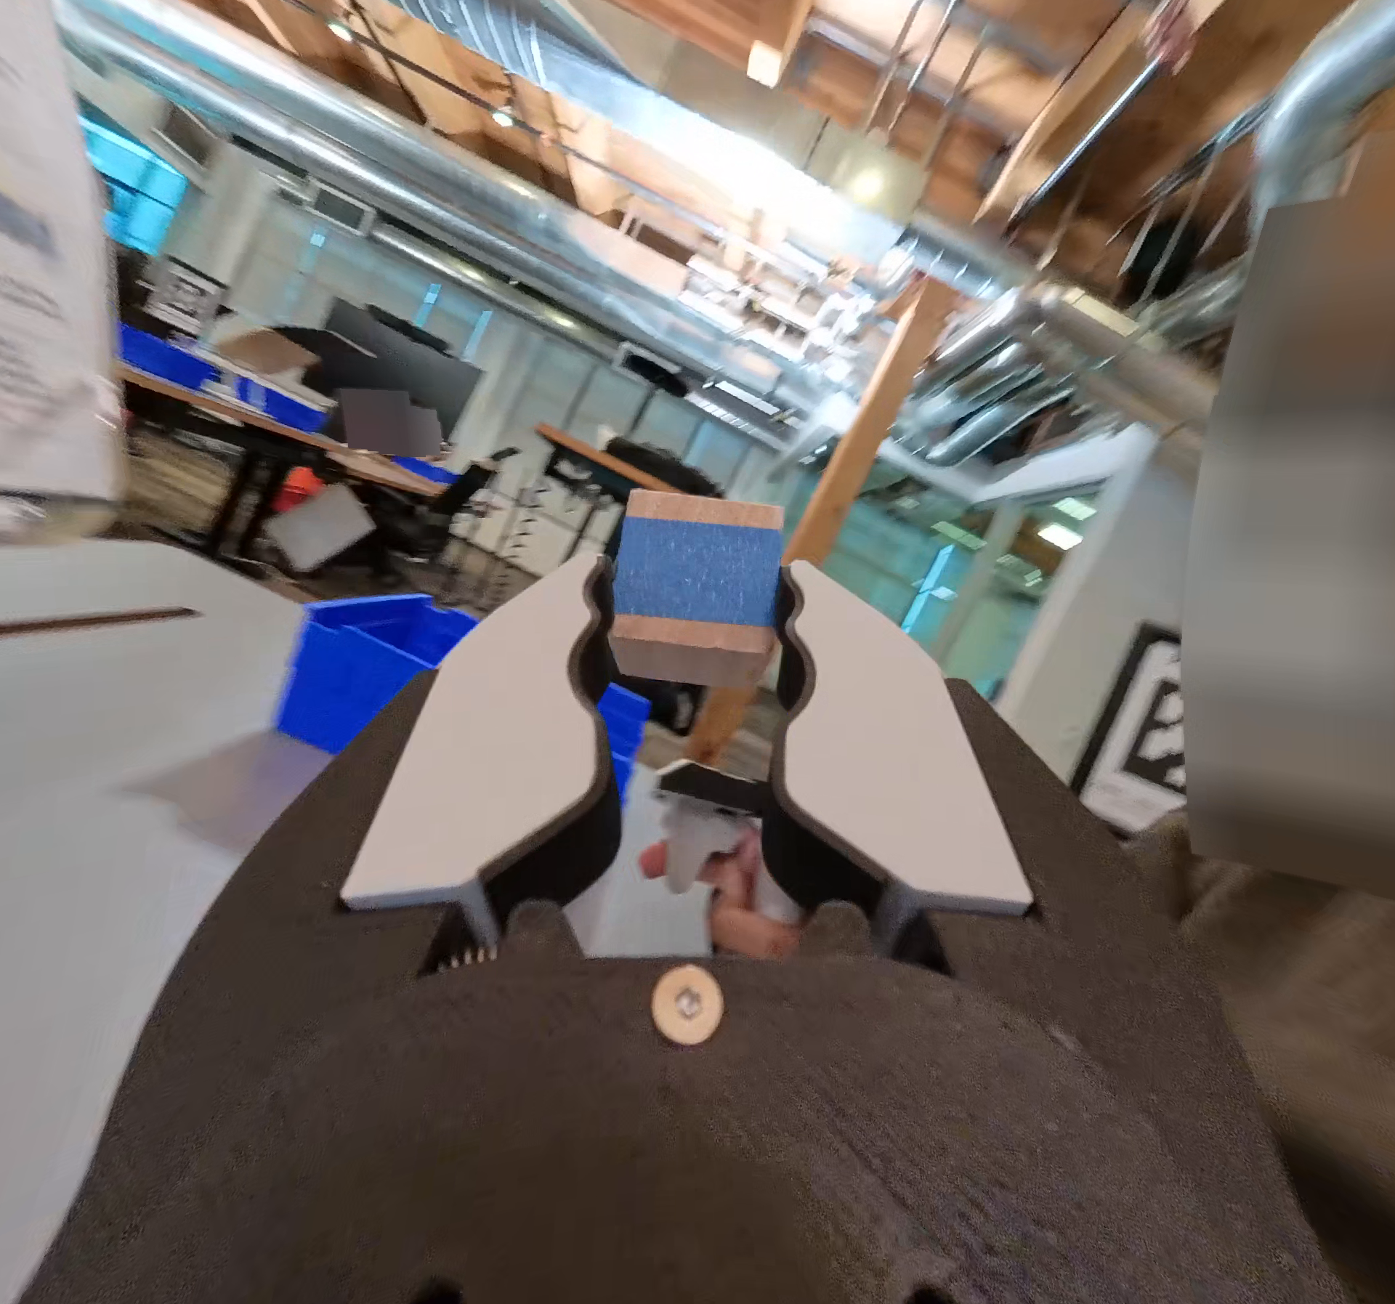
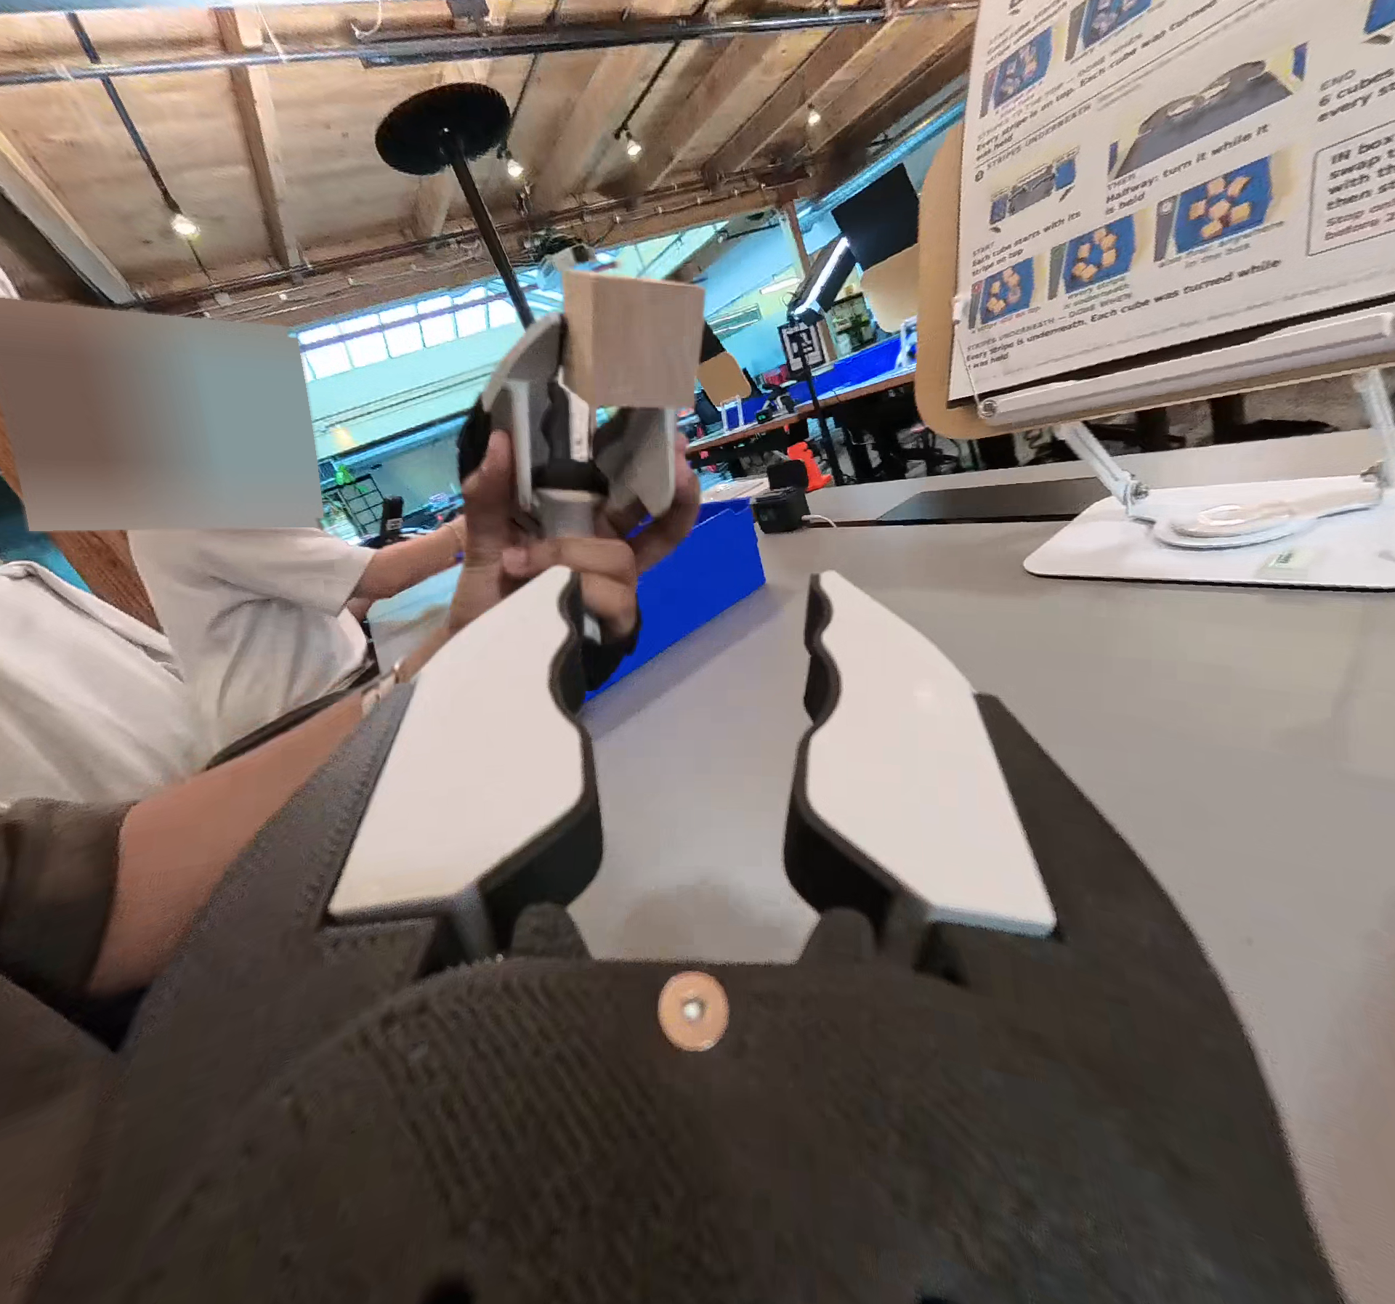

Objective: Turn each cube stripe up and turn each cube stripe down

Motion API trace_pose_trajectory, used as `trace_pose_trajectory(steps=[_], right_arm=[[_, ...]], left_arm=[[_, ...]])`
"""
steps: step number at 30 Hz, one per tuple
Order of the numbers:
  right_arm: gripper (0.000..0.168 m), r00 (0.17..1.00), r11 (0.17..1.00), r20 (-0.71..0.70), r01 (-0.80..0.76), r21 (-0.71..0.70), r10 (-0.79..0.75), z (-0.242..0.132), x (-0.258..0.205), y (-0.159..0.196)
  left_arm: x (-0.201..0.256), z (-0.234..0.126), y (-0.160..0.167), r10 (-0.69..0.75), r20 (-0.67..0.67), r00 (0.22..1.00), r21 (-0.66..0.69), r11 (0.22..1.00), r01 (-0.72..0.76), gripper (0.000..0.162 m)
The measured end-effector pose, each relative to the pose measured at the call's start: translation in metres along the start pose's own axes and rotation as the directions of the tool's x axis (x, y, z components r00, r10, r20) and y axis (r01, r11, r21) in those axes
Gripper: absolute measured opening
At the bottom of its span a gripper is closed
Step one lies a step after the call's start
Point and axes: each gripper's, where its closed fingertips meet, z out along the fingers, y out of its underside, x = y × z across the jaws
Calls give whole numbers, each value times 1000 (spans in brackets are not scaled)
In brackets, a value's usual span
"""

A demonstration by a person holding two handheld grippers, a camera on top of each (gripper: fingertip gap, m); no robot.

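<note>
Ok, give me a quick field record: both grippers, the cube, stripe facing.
left gripper: shut on wooden cube, held up in the air
stripe: blue, faces the left wrist camera
right gripper: open, empty, above the grey table
blue bin: on table, behind the left gripper

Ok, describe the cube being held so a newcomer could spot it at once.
Start at the grey table with the blue bin. Above them, the left gripper grips a small wooden cube in mid-air. A broad blue stripe crosses one face.
</note>
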Motion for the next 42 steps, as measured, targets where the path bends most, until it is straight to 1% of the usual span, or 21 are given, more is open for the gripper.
trace_pose_trajectory(steps=[3,7,9,12,16,21,24,26,30,33,35,37,39,41,42], right_arm=[[61,998,999,41,-38,3,37,-5,4,-3],[61,979,977,49,-200,68,197,-10,16,-14],[60,967,966,19,-253,56,253,-8,25,-9],[60,947,946,49,-321,49,318,-5,24,-5],[51,921,923,85,-384,40,380,-2,25,-2],[54,913,919,119,-394,2,391,4,25,2],[50,919,925,110,-378,-32,379,8,23,9],[43,930,935,97,-351,-42,354,10,23,11],[42,947,951,87,-307,-30,309,7,24,5],[42,960,962,67,-271,-29,272,5,28,2],[42,975,976,57,-216,-17,216,3,28,-5],[42,987,987,25,-162,9,162,-1,32,-19],[42,996,995,-24,-89,54,91,-8,42,-46],[42,992,996,-125,26,86,-15,-17,64,-82],[42,979,994,-194,74,80,-57,-22,81,-99]], left_arm=[[-4,8,29,-176,-78,981,42,983,180,41],[-5,17,56,-298,-136,945,64,949,309,41],[-4,24,74,-332,-149,931,13,941,338,42],[-4,31,93,-345,-138,929,-20,938,345,41],[-12,29,96,-376,-119,919,18,925,380,41],[-26,23,100,-380,-70,922,37,923,383,41],[-27,22,100,-401,-74,913,44,914,404,41],[-25,23,103,-412,-81,908,44,908,416,41],[-22,23,106,-422,-94,902,49,902,428,41],[-25,23,109,-406,-61,912,44,911,409,42],[-27,22,107,-393,-37,919,59,917,394,52],[-29,21,106,-384,-16,923,52,922,385,61],[-28,20,107,-369,-4,929,39,929,369,62],[-28,19,109,-358,9,934,29,933,357,61],[-27,18,111,-356,17,934,23,934,355,61]])
